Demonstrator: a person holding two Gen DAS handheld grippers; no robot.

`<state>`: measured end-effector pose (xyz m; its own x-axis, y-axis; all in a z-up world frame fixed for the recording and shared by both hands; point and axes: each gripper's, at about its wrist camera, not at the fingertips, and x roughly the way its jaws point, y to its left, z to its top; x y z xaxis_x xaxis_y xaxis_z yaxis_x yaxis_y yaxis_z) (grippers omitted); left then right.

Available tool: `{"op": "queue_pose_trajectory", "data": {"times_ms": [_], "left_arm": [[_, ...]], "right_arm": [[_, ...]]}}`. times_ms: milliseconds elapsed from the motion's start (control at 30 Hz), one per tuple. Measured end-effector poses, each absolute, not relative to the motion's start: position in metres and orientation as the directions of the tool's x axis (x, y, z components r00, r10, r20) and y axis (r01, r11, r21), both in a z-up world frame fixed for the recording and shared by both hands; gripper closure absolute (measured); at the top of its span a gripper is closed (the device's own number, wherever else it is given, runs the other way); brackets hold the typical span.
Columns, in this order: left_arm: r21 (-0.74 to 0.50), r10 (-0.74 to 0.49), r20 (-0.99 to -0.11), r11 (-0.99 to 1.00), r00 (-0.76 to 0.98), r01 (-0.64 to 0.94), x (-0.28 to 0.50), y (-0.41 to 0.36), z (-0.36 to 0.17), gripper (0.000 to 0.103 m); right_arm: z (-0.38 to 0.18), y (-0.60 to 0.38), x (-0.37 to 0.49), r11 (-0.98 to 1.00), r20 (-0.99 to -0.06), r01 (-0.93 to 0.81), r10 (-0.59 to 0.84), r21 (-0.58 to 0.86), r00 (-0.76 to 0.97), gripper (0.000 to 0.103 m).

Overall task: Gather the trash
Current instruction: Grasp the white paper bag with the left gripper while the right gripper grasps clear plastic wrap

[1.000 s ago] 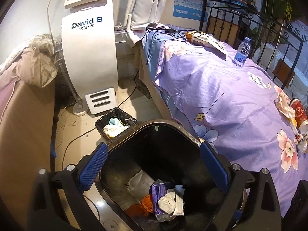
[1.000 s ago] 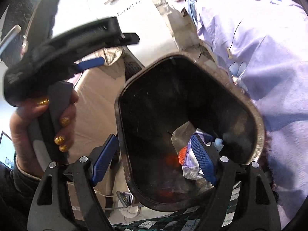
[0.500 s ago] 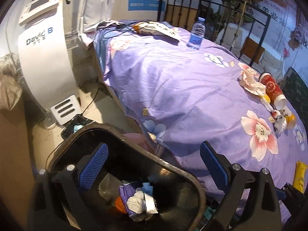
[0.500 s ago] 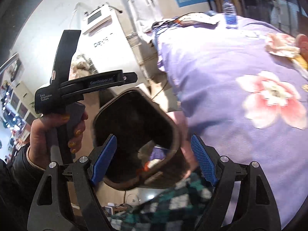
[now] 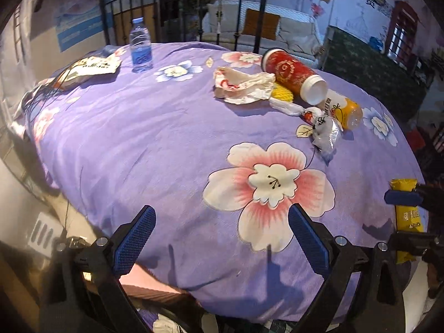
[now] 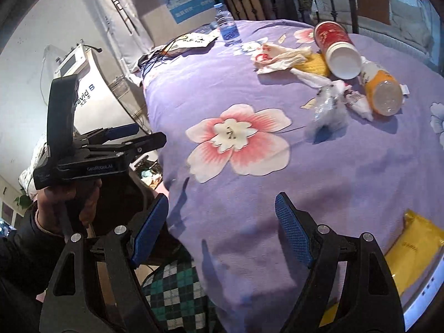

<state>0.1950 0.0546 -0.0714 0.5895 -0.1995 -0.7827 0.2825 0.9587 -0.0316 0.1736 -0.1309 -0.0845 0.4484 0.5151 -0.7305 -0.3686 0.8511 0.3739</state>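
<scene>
Trash lies on the purple flowered bed cover (image 5: 155, 138): a tipped red paper cup (image 5: 291, 73), crumpled white paper (image 5: 241, 86), an orange bottle (image 5: 345, 108) on its side, a clear plastic wrapper (image 5: 324, 134) and a yellow packet (image 5: 408, 219) at the right edge. My left gripper (image 5: 222, 238) hangs open over the bed's near edge, holding nothing. My right gripper (image 6: 222, 230) is also open and empty above the cover, with the yellow packet (image 6: 416, 249) to its right and the cup (image 6: 335, 47) and bottle (image 6: 381, 91) farther off.
An upright water bottle (image 5: 141, 45) and a flat packet with cables (image 5: 88, 68) sit at the bed's far left. A black metal bed frame (image 5: 177, 5) stands behind. A white machine (image 6: 83, 94) stands left of the bed. A hand (image 6: 63, 202) holds the left gripper.
Both views have swung away from the dark trash bin toward the top of the bed, so the scattered trash now fills them. Both grippers stay open and empty.
</scene>
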Motion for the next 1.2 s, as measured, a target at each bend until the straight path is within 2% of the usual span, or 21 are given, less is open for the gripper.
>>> {"op": "queue_pose_trajectory", "data": {"times_ms": [100,267,367,600,667,700,733,800,833,867,1000,1067,1133,1167,1200], "left_arm": [[0.007,-0.201,-0.797,0.940,0.570,0.341,0.217,0.034,-0.075,0.009],[0.003,-0.234,-0.797,0.920,0.557,0.391,0.251,0.017,-0.074,0.009],[-0.013,-0.259,-0.798,0.910,0.544,0.414,0.272,0.009,-0.075,0.009],[0.036,-0.230,-0.800,0.904,0.554,0.427,0.316,-0.010,-0.078,0.009],[0.073,-0.207,-0.803,0.897,0.559,0.436,0.325,-0.017,-0.080,0.009],[0.090,-0.194,-0.803,0.895,0.564,0.436,0.330,-0.020,-0.082,0.009],[0.105,-0.183,-0.803,0.893,0.567,0.437,0.334,-0.022,-0.083,0.009],[0.131,-0.166,-0.806,0.887,0.568,0.444,0.344,-0.029,-0.088,0.009],[0.149,-0.152,-0.806,0.883,0.572,0.445,0.349,-0.032,-0.091,0.009],[0.176,-0.131,-0.804,0.879,0.580,0.442,0.354,-0.036,-0.094,0.009],[0.251,-0.070,-0.799,0.864,0.598,0.436,0.375,-0.047,-0.106,0.012],[0.256,-0.059,-0.804,0.864,0.592,0.434,0.384,-0.050,-0.111,0.019],[0.255,-0.044,-0.819,0.866,0.573,0.430,0.390,-0.052,-0.117,0.044],[0.247,-0.042,-0.826,0.870,0.562,0.427,0.392,-0.052,-0.120,0.051],[0.225,-0.055,-0.833,0.875,0.550,0.429,0.392,-0.051,-0.122,0.068]], "right_arm": [[-0.076,-0.141,0.191,0.875,-0.753,-0.355,0.471,0.330,0.459,0.024],[-0.083,-0.151,0.230,0.912,-0.814,-0.335,0.374,0.237,0.444,0.024],[-0.099,-0.157,0.263,0.922,-0.844,-0.283,0.362,0.263,0.396,0.025],[-0.127,-0.159,0.328,0.954,-0.893,-0.186,0.289,0.237,0.346,0.035],[-0.136,-0.160,0.340,0.958,-0.905,-0.175,0.276,0.229,0.325,0.045],[-0.141,-0.160,0.344,0.956,-0.910,-0.173,0.279,0.235,0.307,0.055],[-0.145,-0.161,0.345,0.955,-0.913,-0.169,0.285,0.245,0.292,0.061],[-0.149,-0.168,0.345,0.955,-0.912,-0.150,0.288,0.254,0.292,0.069],[-0.148,-0.171,0.344,0.955,-0.909,-0.150,0.289,0.255,0.300,0.086],[-0.147,-0.174,0.343,0.953,-0.906,-0.149,0.296,0.262,0.302,0.091],[-0.135,-0.190,0.335,0.935,-0.882,-0.122,0.354,0.332,0.312,0.091],[-0.127,-0.191,0.329,0.943,-0.883,-0.145,0.330,0.298,0.334,0.091],[-0.119,-0.191,0.323,0.942,-0.873,-0.159,0.334,0.296,0.354,0.093],[-0.117,-0.192,0.321,0.937,-0.867,-0.163,0.349,0.310,0.356,0.093],[-0.114,-0.192,0.318,0.932,-0.861,-0.167,0.362,0.322,0.357,0.093]]}}
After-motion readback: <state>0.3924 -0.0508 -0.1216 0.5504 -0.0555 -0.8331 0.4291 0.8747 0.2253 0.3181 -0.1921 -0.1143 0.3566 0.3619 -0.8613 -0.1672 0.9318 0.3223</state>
